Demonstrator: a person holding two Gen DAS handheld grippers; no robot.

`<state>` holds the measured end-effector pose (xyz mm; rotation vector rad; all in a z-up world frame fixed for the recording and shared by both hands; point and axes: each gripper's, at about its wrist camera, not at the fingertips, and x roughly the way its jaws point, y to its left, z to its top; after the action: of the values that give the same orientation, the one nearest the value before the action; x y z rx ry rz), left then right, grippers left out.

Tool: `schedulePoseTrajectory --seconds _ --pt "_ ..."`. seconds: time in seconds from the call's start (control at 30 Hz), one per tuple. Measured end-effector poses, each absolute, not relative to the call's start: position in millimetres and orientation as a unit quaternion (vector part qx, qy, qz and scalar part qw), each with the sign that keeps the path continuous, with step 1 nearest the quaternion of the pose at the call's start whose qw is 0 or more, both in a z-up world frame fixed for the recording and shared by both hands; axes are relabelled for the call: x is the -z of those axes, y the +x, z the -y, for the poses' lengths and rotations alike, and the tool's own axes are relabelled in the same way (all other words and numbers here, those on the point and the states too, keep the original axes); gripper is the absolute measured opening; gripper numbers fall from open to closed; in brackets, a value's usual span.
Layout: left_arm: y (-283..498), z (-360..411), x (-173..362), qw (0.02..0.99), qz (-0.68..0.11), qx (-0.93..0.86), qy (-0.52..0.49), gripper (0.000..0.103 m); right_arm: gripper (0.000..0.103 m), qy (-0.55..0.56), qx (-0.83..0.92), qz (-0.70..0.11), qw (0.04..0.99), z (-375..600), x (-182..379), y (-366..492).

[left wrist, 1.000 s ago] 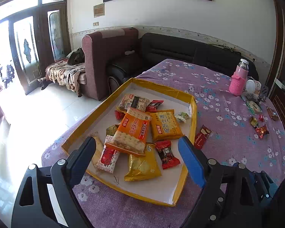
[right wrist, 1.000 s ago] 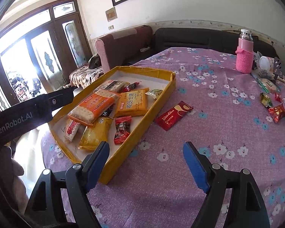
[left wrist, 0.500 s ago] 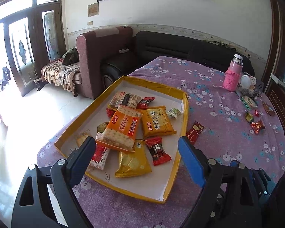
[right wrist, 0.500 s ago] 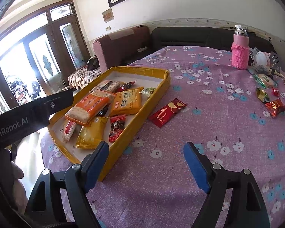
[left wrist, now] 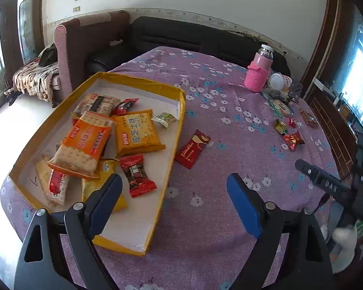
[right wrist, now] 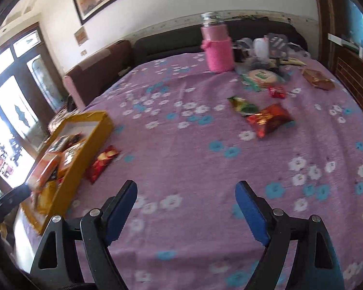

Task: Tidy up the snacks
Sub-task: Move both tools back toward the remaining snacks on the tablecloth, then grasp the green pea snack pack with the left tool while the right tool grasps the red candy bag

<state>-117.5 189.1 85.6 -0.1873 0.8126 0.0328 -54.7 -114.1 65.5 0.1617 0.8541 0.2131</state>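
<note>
A yellow-rimmed tray [left wrist: 181, 111] on the purple flowered table holds several snack packs, among them an orange cracker pack [left wrist: 84, 145] and a yellow biscuit pack [left wrist: 136, 133]. A dark red wafer pack [left wrist: 193, 148] lies on the cloth just right of the tray. My left gripper [left wrist: 174, 193] hangs open over the tray's near right corner, nothing between its blue pads. My right gripper [right wrist: 185, 200] is over bare cloth, its jaws opening and empty. Ahead of it lie a shiny red wrapper [right wrist: 268, 119] and a green-gold candy [right wrist: 243, 106]. The tray [right wrist: 89, 145] sits at its left.
A pink knit-covered flask [right wrist: 217, 48] stands at the far side beside a white cup [right wrist: 261, 46] and clutter. A green-and-white round pack [right wrist: 261, 76], a small red candy [right wrist: 277, 93] and a brown pack [right wrist: 317, 78] lie nearby. Sofas [left wrist: 181, 36] stand behind the table.
The right gripper has swung right, away from the tray and toward the loose candies; its view is blurred by motion. The left gripper has shifted right, so the tray sits further left.
</note>
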Motion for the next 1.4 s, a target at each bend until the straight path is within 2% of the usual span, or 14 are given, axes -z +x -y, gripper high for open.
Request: schedulePoseTrajectory --seconds 0.1,0.2,0.33,0.5,0.63,0.7,0.73,0.93,1.03,1.2,1.27,1.3,1.37,1.4 --pt "-111 -177 -81 0.912 -0.403 0.001 -0.077 0.089 0.085 0.113 -0.057 -0.428 0.895 165 -56 -22" --pt "-104 -164 -79 0.910 -0.408 0.028 -0.065 0.089 0.085 0.194 -0.036 -0.437 0.878 211 -41 5" --pt "-86 -146 -84 0.907 -0.410 0.080 -0.062 0.089 0.085 0.261 -0.020 -0.430 0.864 240 -27 36" --pt "-41 -124 -99 0.895 -0.421 0.129 -0.079 0.089 0.085 0.281 -0.015 -0.422 0.862 237 -17 67" --pt "9 -99 -106 0.879 -0.433 0.171 -0.105 0.088 0.082 0.244 -0.009 -0.409 0.879 224 -15 74" --pt "36 -82 -101 0.867 -0.446 0.186 -0.117 0.088 0.061 0.207 0.002 -0.412 0.888 217 -14 73" --pt "48 -74 -97 0.862 -0.451 0.195 -0.124 0.088 0.045 0.207 -0.014 -0.411 0.888 215 -14 73" --pt "100 -19 -65 0.834 -0.484 0.225 -0.144 0.088 0.040 0.250 -0.033 -0.408 0.878 234 -22 68" --pt "119 8 -52 0.826 -0.494 0.232 -0.139 0.088 0.033 0.287 -0.027 -0.388 0.875 258 -32 59" --pt "136 52 -33 0.833 -0.495 0.232 -0.080 0.087 0.030 0.316 -0.012 -0.376 0.871 277 -34 54" --pt "141 64 -25 0.832 -0.499 0.233 -0.063 0.085 0.029 0.327 -0.014 -0.379 0.866 280 -31 55" --pt "144 69 -21 0.830 -0.501 0.237 -0.055 0.078 0.029 0.329 -0.016 -0.381 0.864 280 -30 56" --pt "142 80 -20 0.842 -0.486 0.235 -0.015 0.057 0.029 0.331 -0.017 -0.381 0.863 282 -30 56" --pt "140 86 -18 0.840 -0.485 0.245 0.003 0.039 0.029 0.331 -0.018 -0.380 0.864 283 -29 56"
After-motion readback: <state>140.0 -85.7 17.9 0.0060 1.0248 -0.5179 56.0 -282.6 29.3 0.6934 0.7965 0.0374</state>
